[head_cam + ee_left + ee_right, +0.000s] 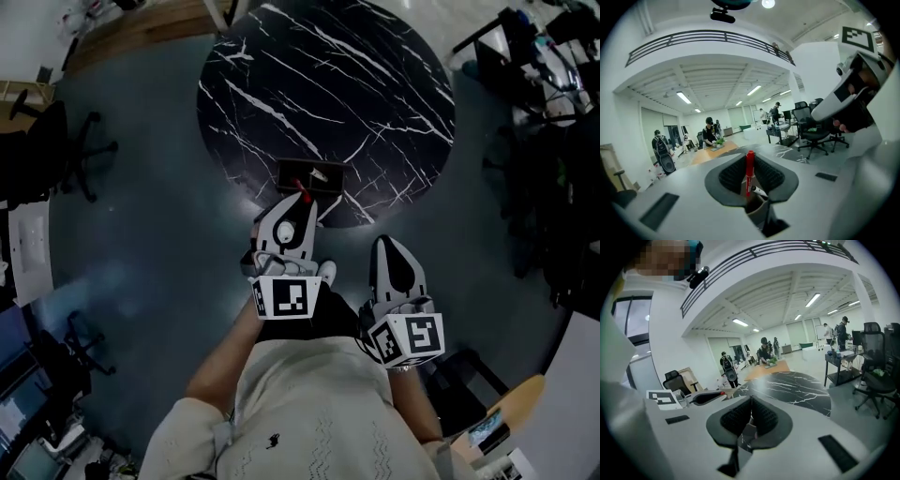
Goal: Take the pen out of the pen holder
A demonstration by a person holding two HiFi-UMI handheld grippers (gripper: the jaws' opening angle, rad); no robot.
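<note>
Black marble with white veins: the round table [375, 84] fills the upper middle of the head view, and the dark rectangular pen holder [338, 169] sits at its near edge, directly ahead of you. Your left gripper [300, 200] reaches over that edge with its tip at the holder's near side. Its jaws are pinched on the red pen [749, 168], which stands upright between the ribbed pads with its upper end rising well clear of them. The pen's lower end is hidden behind the jaws, so you cannot read whether it is clear of the holder. A small white piece with a dark tip [758, 191] shows just beside the pen, low down. What it is cannot be told. In the head view something white [319, 174] lies inside the holder. Your right gripper [385, 241] hangs to the right of the left one and nearer your body, over the grey floor [141, 234], well apart from the holder. Its jaws are pressed together with nothing between them, and its own view looks past them to the marble top. That view also catches the left gripper off to the side, with a red tip showing at its front. Office chairs [876, 376] and several people [710, 133] at a wooden table [715, 152] stand in the background.
</note>
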